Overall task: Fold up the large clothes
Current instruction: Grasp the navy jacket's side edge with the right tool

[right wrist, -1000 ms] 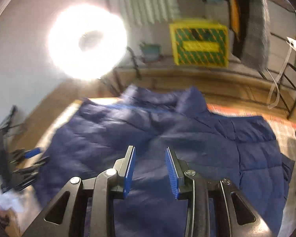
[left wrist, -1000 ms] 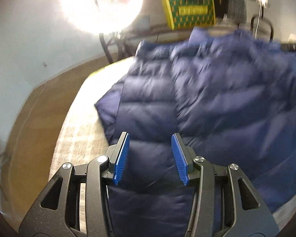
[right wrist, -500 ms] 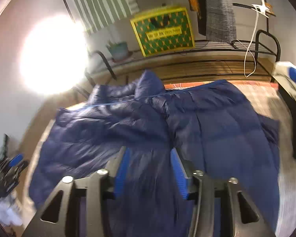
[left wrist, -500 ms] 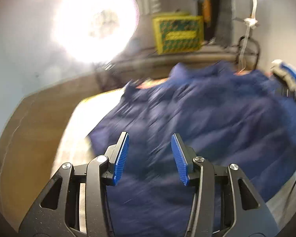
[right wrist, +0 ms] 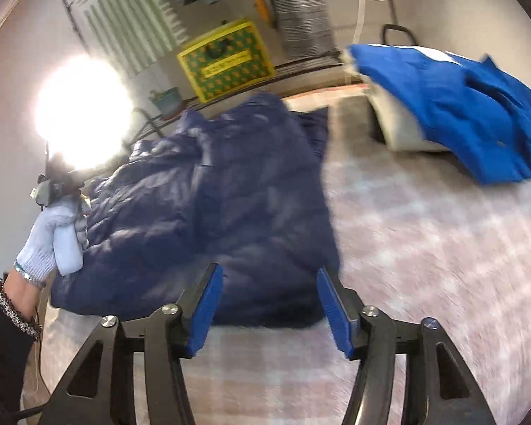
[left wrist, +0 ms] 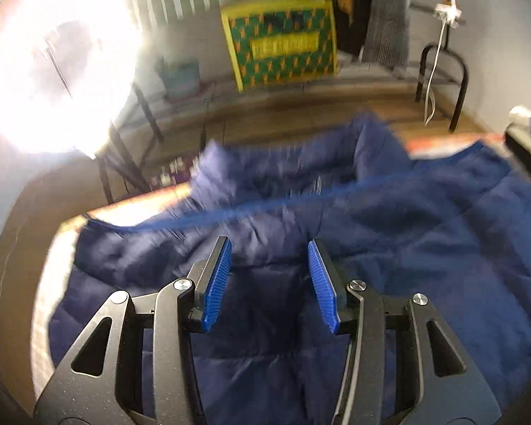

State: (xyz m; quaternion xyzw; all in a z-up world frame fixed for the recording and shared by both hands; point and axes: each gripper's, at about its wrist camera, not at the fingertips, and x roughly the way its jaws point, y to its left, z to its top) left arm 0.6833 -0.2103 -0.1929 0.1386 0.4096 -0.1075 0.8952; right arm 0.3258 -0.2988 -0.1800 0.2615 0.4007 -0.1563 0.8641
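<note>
Checked worktop carries navy puffer jacket part-folded at 10 o'clock, more folds left; left gripper spread empty, right gripper opening, nothing between.

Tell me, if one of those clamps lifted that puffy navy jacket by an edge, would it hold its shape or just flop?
The navy jacket would probably flop: it already lies in soft folds. Its quilted puffiness suggests it is light for its bulk. The smooth-looking shell might slip between the pads.
</note>
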